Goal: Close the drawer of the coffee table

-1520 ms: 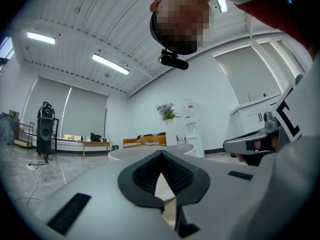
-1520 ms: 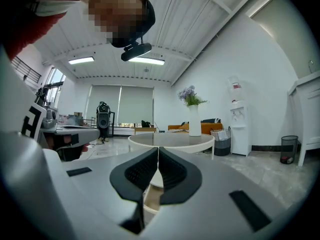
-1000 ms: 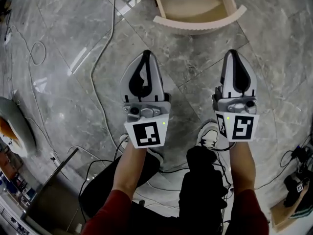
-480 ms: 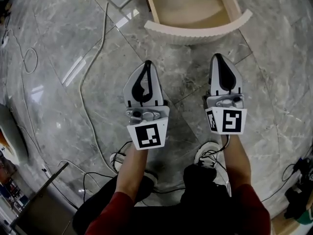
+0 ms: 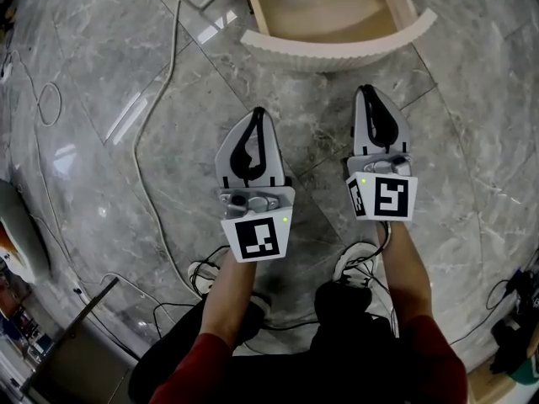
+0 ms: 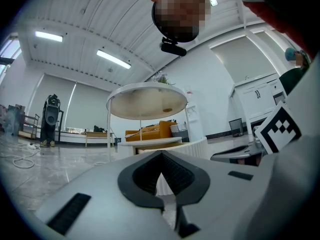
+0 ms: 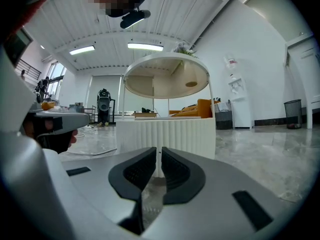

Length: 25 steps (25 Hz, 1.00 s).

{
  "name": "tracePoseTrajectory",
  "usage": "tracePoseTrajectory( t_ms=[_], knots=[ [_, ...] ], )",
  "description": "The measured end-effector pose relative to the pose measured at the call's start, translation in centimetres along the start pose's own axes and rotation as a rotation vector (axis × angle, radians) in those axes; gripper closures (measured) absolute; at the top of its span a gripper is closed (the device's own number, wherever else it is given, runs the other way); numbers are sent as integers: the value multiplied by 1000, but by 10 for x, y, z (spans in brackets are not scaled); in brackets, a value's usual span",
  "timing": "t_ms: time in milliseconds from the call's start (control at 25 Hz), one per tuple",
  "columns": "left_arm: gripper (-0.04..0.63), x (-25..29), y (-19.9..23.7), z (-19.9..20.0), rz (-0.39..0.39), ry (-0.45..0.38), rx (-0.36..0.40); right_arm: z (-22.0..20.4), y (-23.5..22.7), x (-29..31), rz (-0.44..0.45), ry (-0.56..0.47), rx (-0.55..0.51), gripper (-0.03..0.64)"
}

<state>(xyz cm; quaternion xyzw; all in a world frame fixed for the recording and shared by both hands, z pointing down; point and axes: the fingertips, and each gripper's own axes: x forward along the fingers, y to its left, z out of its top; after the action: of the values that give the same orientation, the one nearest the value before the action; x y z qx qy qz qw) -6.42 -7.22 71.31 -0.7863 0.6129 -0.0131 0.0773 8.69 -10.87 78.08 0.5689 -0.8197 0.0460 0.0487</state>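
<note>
Left gripper (image 5: 257,116) and right gripper (image 5: 369,93), both closed and empty, sit just near of the open drawer (image 5: 337,51) at far centre; best to push its ribbed front evenly with both tips, straight in.

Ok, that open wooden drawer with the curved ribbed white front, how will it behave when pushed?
The open wooden drawer looks rigid, so it should slide rather than flex. What shows of it is empty, so probably light. Its curved ribbed white front might deflect an off-centre push.
</note>
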Motion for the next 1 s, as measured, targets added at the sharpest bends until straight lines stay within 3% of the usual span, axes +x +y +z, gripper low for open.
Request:
tracePoseTrajectory(
  t_ms=[120, 1000],
  knots=[
    [588, 1, -2, -3, -3, 11, 6, -14, -1, 7, 18, 54, 38, 508],
    [588, 0, -6, -11, 4, 40, 14, -24, -6, 43, -10, 87, 3, 451]
  ],
)
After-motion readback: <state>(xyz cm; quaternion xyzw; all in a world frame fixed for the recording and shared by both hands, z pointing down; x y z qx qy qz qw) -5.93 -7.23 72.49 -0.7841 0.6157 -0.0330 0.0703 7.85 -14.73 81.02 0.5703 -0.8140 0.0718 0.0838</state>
